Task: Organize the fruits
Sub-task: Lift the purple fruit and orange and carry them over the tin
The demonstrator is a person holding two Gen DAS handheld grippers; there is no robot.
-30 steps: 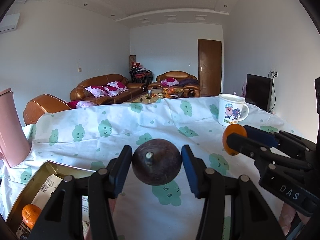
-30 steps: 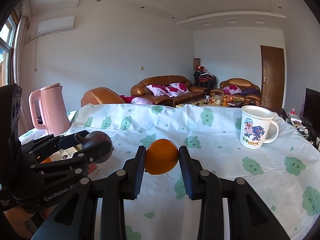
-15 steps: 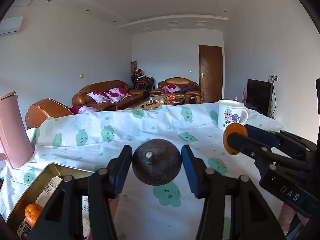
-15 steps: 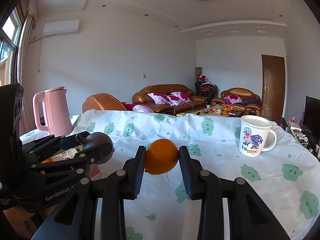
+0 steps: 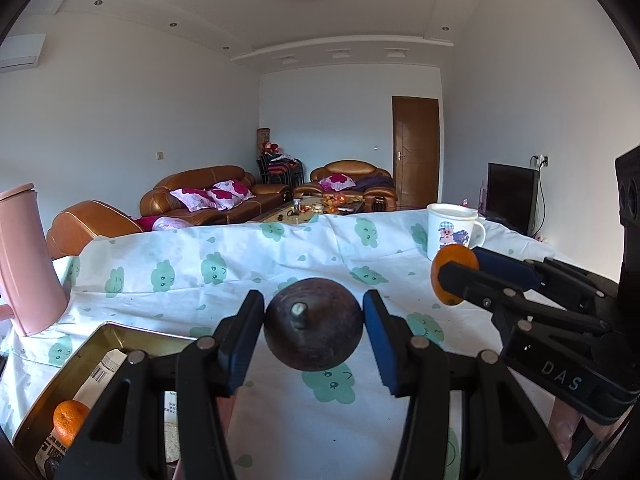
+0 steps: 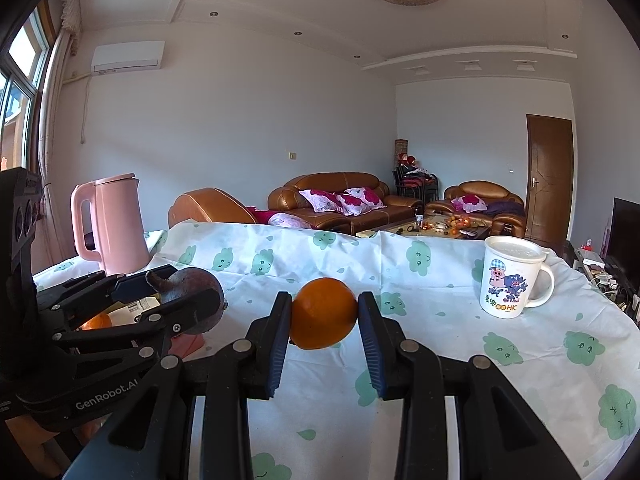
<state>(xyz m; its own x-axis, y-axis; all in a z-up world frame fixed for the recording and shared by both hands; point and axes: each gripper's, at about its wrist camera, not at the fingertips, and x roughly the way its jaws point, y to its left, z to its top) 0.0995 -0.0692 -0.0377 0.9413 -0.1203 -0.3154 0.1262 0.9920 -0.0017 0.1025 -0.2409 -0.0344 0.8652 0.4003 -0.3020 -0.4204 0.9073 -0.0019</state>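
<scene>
My left gripper (image 5: 314, 330) is shut on a dark purple-brown mangosteen (image 5: 313, 328), stem end toward the camera, held above the tablecloth. My right gripper (image 6: 324, 314) is shut on an orange (image 6: 323, 313), also held in the air. In the right wrist view the left gripper (image 6: 188, 304) with the mangosteen (image 6: 196, 300) shows at the left; in the left wrist view the right gripper (image 5: 456, 280) with the orange (image 5: 450, 276) shows at the right. A gold metal tin (image 5: 108, 336) at lower left holds a small tangerine (image 5: 70, 420) and paper packets.
A pink electric kettle (image 6: 114, 222) stands at the table's far left, beside the tin. A white cartoon mug (image 6: 510, 280) stands at the far right. The table wears a white cloth with green cloud prints (image 6: 440, 360). Sofas and a door lie beyond.
Both views have tilted up slightly, so the table sits lower in frame. Both grippers keep their fruit and stay close to where they were.
</scene>
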